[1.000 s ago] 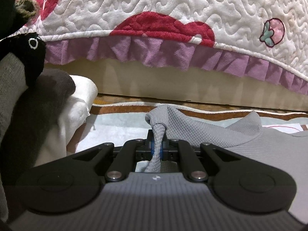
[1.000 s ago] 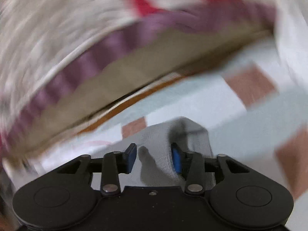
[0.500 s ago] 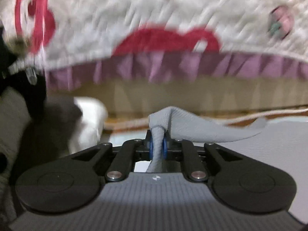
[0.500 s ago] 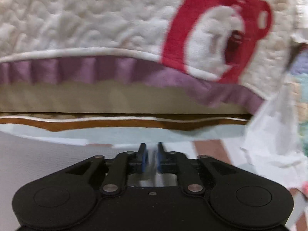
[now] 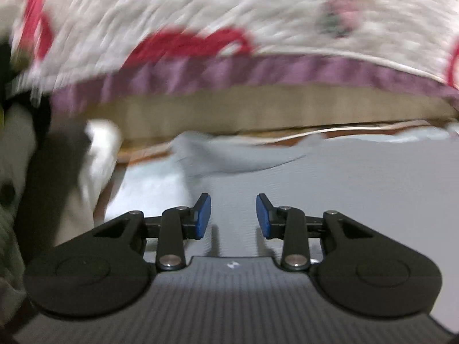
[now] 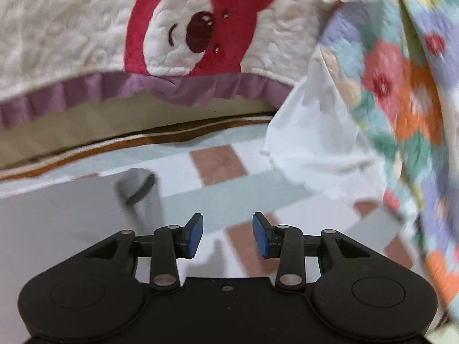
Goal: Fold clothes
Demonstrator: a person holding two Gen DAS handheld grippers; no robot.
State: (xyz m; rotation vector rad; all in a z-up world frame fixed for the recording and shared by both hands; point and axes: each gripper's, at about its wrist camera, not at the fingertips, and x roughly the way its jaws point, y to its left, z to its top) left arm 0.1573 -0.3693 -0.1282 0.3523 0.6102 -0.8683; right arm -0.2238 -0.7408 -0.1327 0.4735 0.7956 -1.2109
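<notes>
A white quilt (image 6: 71,34) with a red bear face (image 6: 198,25) and a purple frill (image 6: 86,91) hung across the background in both views, above a tan band (image 5: 258,109). Below it lay a checked mat (image 6: 218,163) of pale blue, white and brown squares with a brown border. At the right of the right wrist view hung a floral cloth (image 6: 401,86) and a crumpled white sheet (image 6: 315,137) beside it. At the left of the left wrist view, which was blurred, stood a pile of dark and pale fabrics (image 5: 51,172); what they were could not be told.

The grey garment (image 5: 330,189) lay spread on the mat. In the left wrist view it filled the ground ahead and under the left gripper (image 5: 233,215), with a raised fold (image 5: 218,154) at its far edge near the mat's border. In the right wrist view it covered the lower left, and one rumpled corner (image 6: 137,186) stood up at its right edge, just ahead and left of the right gripper (image 6: 227,236).

Both grippers were released: the blue pads (image 5: 202,212) of the left stood well apart over the grey cloth with nothing between them, and the blue pads (image 6: 195,236) of the right stood equally apart over the bare mat, beside the garment's edge and clear of it.
</notes>
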